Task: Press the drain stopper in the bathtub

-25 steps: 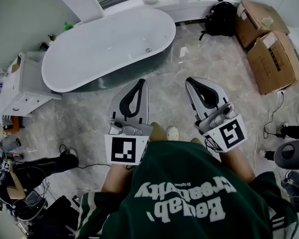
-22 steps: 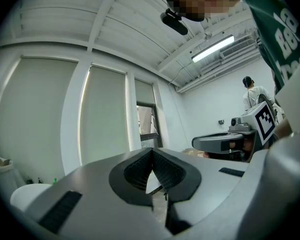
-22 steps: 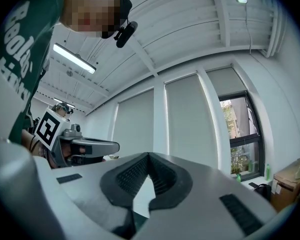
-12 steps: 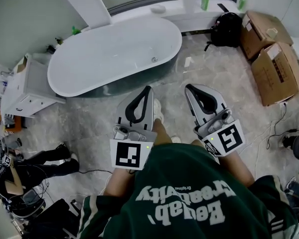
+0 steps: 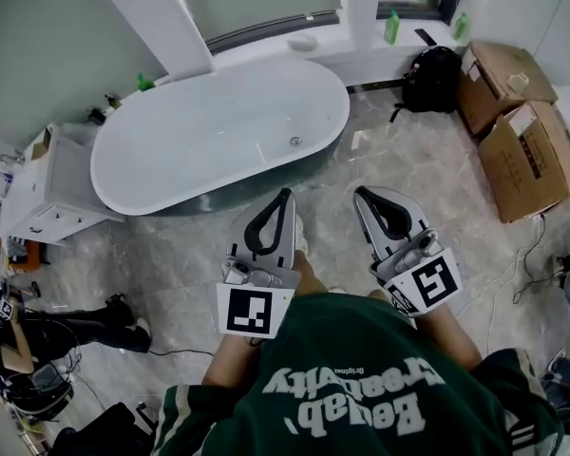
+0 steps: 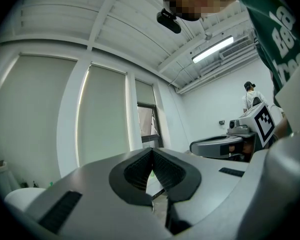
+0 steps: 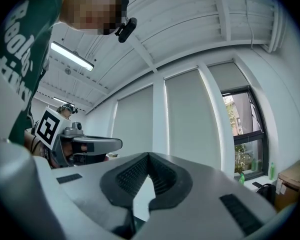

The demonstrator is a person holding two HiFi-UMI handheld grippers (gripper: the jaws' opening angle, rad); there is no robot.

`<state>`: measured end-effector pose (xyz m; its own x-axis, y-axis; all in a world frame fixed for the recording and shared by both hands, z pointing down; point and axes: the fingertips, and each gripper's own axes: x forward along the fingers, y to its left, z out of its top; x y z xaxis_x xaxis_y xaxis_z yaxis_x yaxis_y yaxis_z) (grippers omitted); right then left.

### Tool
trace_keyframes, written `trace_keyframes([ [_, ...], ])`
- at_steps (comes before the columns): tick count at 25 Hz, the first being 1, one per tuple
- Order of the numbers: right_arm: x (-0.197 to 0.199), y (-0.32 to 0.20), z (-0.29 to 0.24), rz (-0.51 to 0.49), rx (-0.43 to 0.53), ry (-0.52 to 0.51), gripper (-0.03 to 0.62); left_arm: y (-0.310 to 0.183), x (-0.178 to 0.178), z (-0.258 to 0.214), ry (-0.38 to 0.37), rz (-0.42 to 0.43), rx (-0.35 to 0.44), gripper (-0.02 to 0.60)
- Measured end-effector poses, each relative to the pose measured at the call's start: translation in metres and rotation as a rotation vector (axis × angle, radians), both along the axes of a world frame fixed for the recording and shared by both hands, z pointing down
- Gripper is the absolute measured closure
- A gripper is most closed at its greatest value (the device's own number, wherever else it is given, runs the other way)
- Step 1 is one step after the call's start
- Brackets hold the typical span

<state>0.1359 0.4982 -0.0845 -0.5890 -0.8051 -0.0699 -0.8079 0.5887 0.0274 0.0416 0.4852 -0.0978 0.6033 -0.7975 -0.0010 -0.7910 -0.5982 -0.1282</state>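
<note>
A: You're at the approach step. You stand facing the bathtub (image 5: 171, 150), which fills the upper left of the head view, and neither tool has reached into it yet.

B: Your target, the stopper (image 5: 295, 142), is the small metal disc on the tub's bottom, toward its right end, just above the centre of the frame. Both tools are well short of it.

A: Your left hand-held gripper (image 5: 286, 195) has its jaws closed tip to tip, with nothing between them. Your right hand-held gripper (image 5: 360, 194) is the same, closed and empty.

B: I'd judge that suits a press. Next you need to step up to the rim, lean over, and bring 1 closed tip straight down onto the disc. The left one sits nearer to it in the frame.

A: Whether the stopper is up or down, you can't tell from here. It's too small.

B: As for writing, the white lettering on your green shirt (image 5: 361, 350), low in the frame, is upside down. I can't read it with confidence.

A: The 2 boxes (image 5: 527, 155) at the right edge carry print too small to read. The square markers (image 5: 255, 312) on your grippers are black-and-white patterns with no words.
</note>
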Motion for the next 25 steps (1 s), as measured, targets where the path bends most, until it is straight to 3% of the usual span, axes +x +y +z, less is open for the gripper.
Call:
trace_keyframes([
  [7, -0.011, -0.068, 0.003, 0.014, -0.012, 0.023, 0.583, -0.069, -0.01, 0.004, 0.021, 0.027, -0.009, 0.574],
  [17, -0.026, -0.19, 0.015, 0.041, -0.084, 0.029, 0.583, -0.202, -0.035, 0.006, -0.128, 0.018, 0.054, 0.574],
  [25, -0.042, -0.278, 0.003, 0.068, -0.067, 0.081, 0.583, -0.291, -0.056, -0.004, -0.085, 0.031, 0.052, 0.574],
])
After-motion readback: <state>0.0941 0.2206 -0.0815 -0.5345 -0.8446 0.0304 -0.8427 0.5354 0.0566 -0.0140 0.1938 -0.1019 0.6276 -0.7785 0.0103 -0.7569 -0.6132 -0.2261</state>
